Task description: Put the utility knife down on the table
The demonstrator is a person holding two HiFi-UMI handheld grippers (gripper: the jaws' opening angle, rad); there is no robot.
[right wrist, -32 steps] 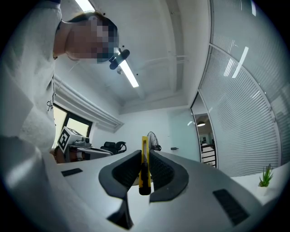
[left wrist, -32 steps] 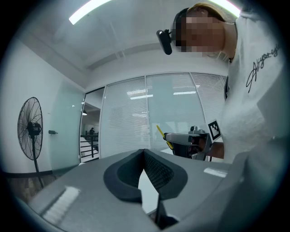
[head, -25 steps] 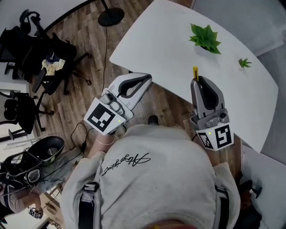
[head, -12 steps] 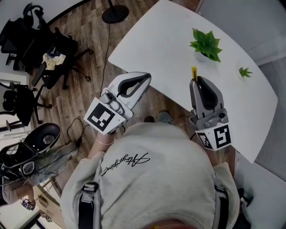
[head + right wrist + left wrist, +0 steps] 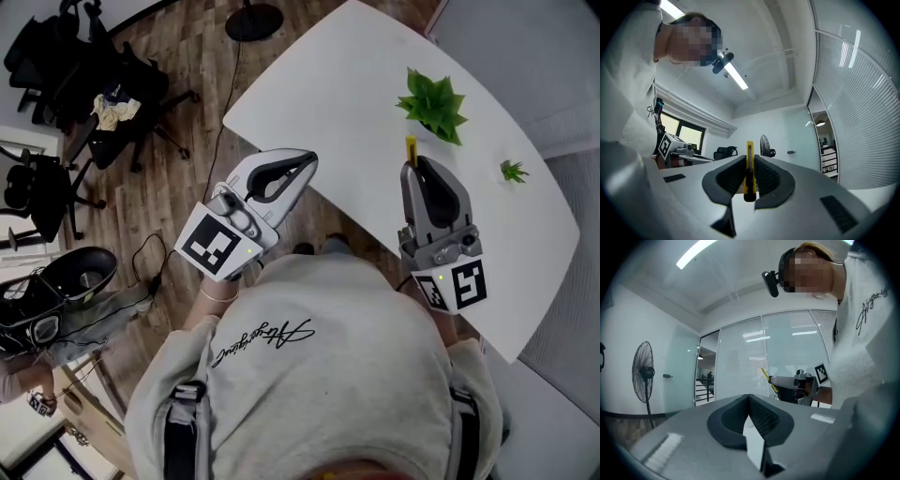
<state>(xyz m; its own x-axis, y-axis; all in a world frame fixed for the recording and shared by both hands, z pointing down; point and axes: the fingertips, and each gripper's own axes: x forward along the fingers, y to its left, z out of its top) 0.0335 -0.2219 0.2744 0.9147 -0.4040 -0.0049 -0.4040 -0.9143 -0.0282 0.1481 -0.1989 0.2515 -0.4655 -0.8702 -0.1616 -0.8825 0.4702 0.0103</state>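
A yellow utility knife (image 5: 749, 173) stands clamped between the black pads of my right gripper (image 5: 749, 161). In the head view its yellow tip (image 5: 410, 148) sticks out past the right gripper (image 5: 413, 165), which hovers over the near edge of the white table (image 5: 356, 84). My left gripper (image 5: 306, 161) is held left of it, near the table's edge, and is shut with nothing between its pads (image 5: 749, 399). From the left gripper view the right gripper with the knife (image 5: 766, 378) shows in the distance.
A green potted plant (image 5: 433, 101) and a small green sprig (image 5: 512, 171) sit on the table's far side. Office chairs (image 5: 89, 89) and a fan base (image 5: 255, 19) stand on the wooden floor at left. A glass wall with blinds runs ahead.
Both grippers have drifted slightly relative to the table, and the table and plant have shifted in the head view. The knife stays in the right gripper.
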